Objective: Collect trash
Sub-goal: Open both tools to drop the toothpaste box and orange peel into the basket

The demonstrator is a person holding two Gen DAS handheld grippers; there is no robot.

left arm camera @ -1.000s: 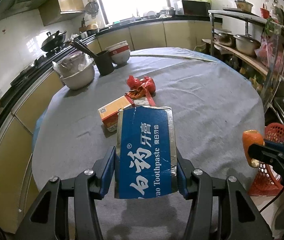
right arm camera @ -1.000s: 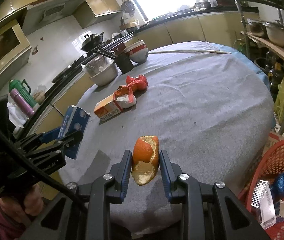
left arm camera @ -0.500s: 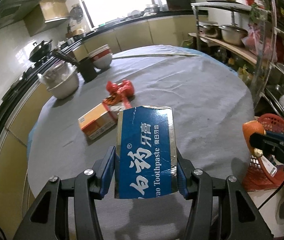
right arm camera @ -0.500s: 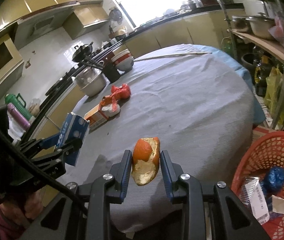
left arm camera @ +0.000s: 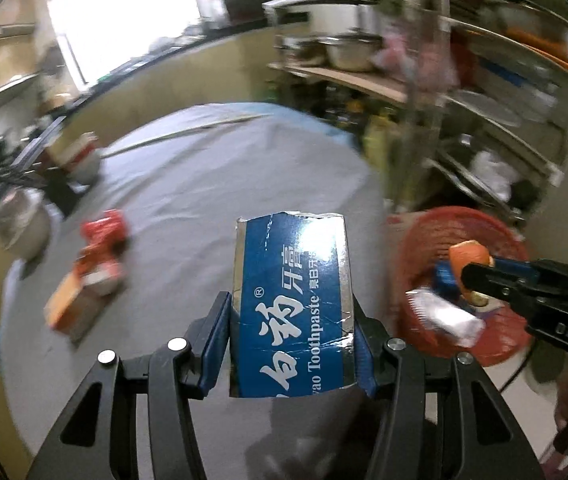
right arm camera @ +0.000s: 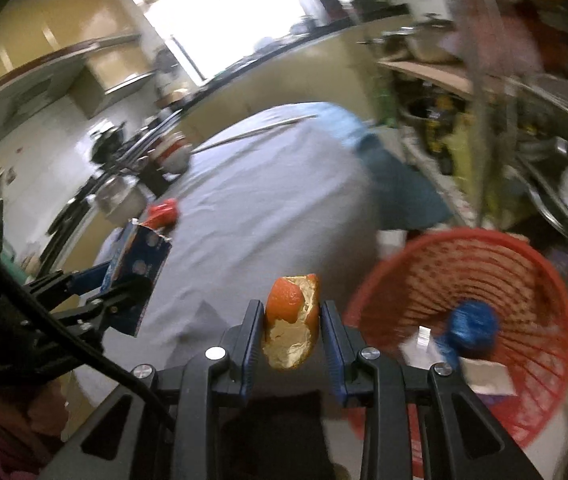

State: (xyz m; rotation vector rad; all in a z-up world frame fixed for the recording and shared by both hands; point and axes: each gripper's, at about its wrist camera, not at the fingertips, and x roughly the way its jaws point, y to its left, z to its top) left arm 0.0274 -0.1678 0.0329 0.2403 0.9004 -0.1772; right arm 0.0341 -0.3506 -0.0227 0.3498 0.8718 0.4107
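Observation:
My left gripper is shut on a blue toothpaste box, held above the near edge of the grey table. My right gripper is shut on an orange peel; it shows in the left wrist view in front of the red basket. The red basket stands on the floor right of the table and holds a blue wad and white packets. An orange carton and a red wrapper lie on the table. Both views are motion-blurred.
Metal bowls, a dark cup and stacked bowls stand at the table's far left. A metal shelf rack with pots and dishes stands right of the table, behind the basket. A kitchen counter runs along the back.
Both grippers have swung to the right, toward the red basket, which is now larger and nearer in both views. Each still holds its item.

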